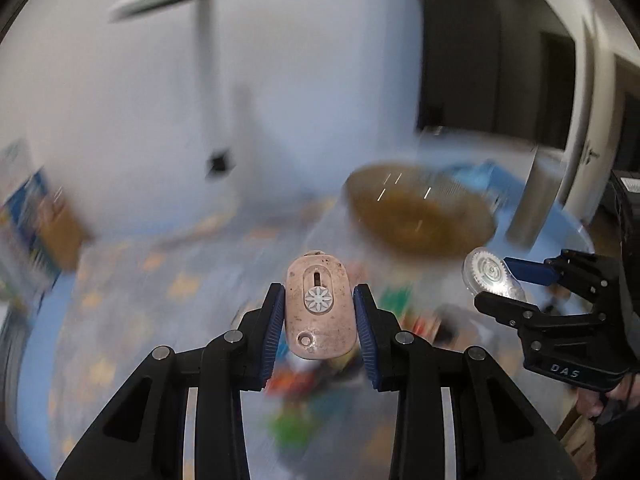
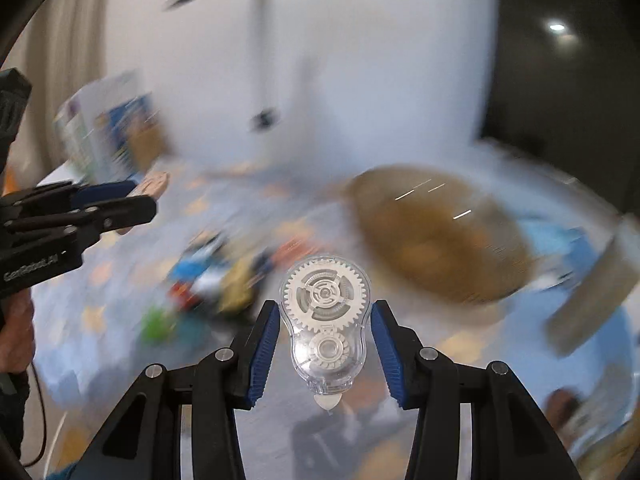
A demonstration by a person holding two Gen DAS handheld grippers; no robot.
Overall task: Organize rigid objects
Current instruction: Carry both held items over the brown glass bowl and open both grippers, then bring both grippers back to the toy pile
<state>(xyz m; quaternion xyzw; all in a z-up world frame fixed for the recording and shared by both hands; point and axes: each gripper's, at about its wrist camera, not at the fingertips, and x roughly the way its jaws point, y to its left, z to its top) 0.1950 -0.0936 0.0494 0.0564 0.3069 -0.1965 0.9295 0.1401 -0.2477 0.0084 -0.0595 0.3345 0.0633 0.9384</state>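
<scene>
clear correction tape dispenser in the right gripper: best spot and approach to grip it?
Across the narrow waist of the clear tape dispenser, just below the big gear, coming from the tip end, much as the right gripper has it now. The flat side edges there suit the blue pads; the wide round gear end would likely slip, and the tip is too small to hold.

— What lies ahead of my claw?

— A pale bluish-white wall (image 1: 120, 120), smeared by blur. High on it and to the left sits a flat white disc lamp on a thin white stem (image 1: 204, 40), with a small dark fitting (image 1: 218, 162) lower on the wall.

— And off to the right?

— A dark open doorway (image 1: 480, 60) beside a white door frame (image 1: 596, 92). From my right claw that same side is black with one small bright ceiling light (image 2: 557, 27).

— Below me?

— A round table under a light blue cloth with pale orange patches (image 1: 120, 300); everything there is blurred.
</scene>
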